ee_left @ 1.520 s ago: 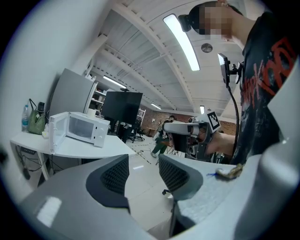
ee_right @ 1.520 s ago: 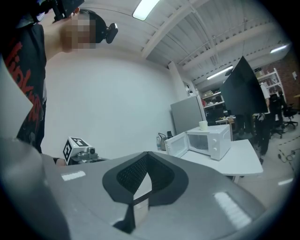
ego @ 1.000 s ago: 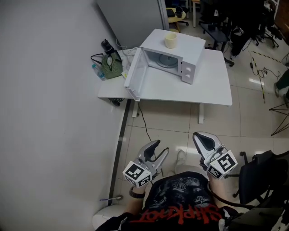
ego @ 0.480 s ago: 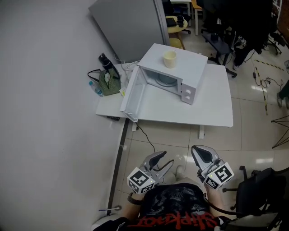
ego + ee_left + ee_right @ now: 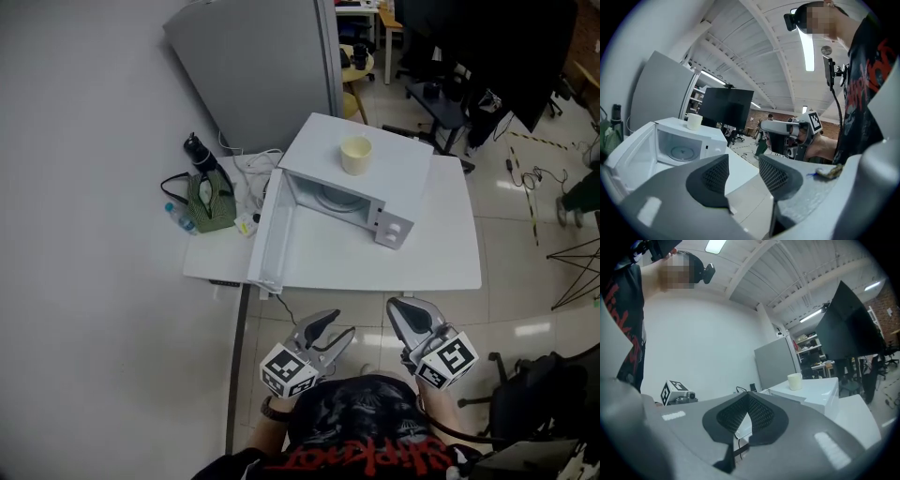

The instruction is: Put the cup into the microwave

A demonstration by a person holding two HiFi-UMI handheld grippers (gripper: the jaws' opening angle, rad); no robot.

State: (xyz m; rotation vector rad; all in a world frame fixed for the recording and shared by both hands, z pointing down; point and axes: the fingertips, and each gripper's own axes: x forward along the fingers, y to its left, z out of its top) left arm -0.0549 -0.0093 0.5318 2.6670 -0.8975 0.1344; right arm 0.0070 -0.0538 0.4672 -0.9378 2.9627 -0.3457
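One cup point(image 5: 355, 156) atop microwave point(image 5: 405, 176), well beyond left tongs point(image 5: 336, 328) and right tongs point(image 5: 405, 309).

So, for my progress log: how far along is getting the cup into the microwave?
Done: the microwave door stands open. In hand: nothing; the left hand-held gripper, jaws apart, and the right hand-held gripper, jaws together, are empty and short of the table. Left: grasp the cup, upright on top of the microwave, and set it inside.
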